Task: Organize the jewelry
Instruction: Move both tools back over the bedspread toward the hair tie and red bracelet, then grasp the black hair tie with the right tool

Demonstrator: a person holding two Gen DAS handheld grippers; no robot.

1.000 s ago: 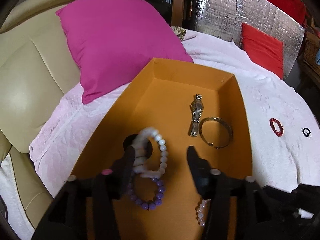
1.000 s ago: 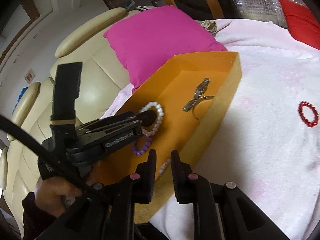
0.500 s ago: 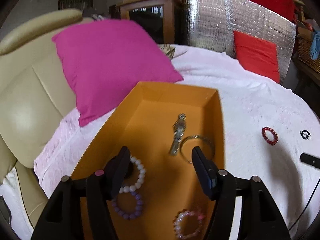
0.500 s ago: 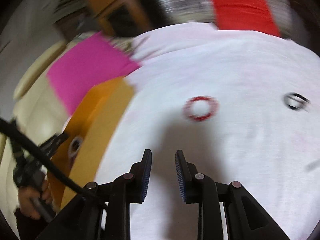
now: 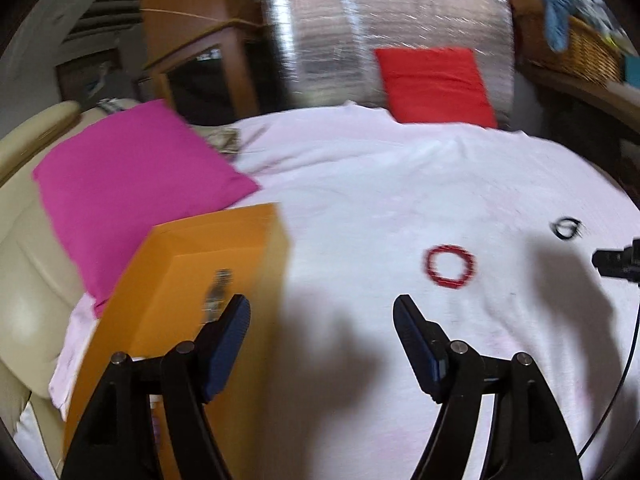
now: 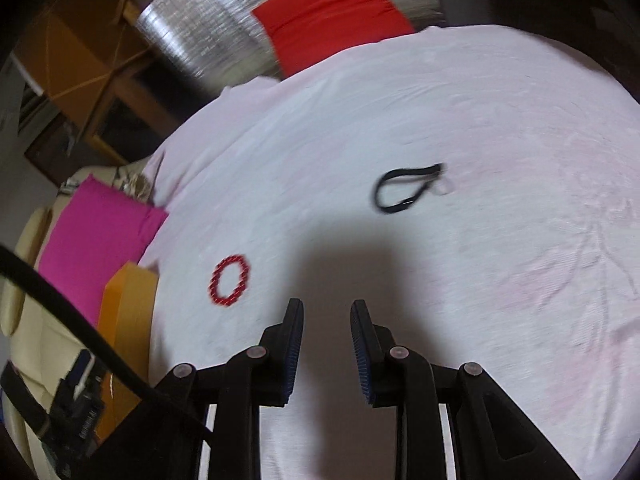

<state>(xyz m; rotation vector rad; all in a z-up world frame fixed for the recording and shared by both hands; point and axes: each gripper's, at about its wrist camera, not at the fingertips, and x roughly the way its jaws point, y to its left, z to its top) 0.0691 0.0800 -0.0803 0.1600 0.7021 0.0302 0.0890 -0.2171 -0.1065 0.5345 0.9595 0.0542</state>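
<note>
An orange box (image 5: 208, 264) sits at the left on the pale pink cloth (image 5: 360, 200), with a watch (image 5: 218, 292) blurred inside it. A red bead bracelet (image 5: 450, 266) lies on the cloth ahead and to the right of my left gripper (image 5: 322, 320), whose jaws are opening with nothing between them. A black bracelet (image 5: 566, 228) lies farther right. In the right wrist view, my right gripper (image 6: 326, 320) hovers over the cloth, narrowly open and empty. The red bracelet (image 6: 230, 280) is to its left and the black bracelet (image 6: 404, 190) ahead, slightly right.
A magenta pillow (image 5: 132, 184) leans on a beige sofa (image 5: 24, 280) behind the box. A red cushion (image 5: 432, 84) and a silver foil panel (image 5: 328, 40) stand at the back. A wicker basket (image 5: 576, 44) sits at the far right. A black cable (image 6: 60, 312) crosses the lower left.
My left gripper let go of the white bead bracelet in the box, opened wider and swung right over the cloth. My right gripper swung right from the box toward the black bracelet.
</note>
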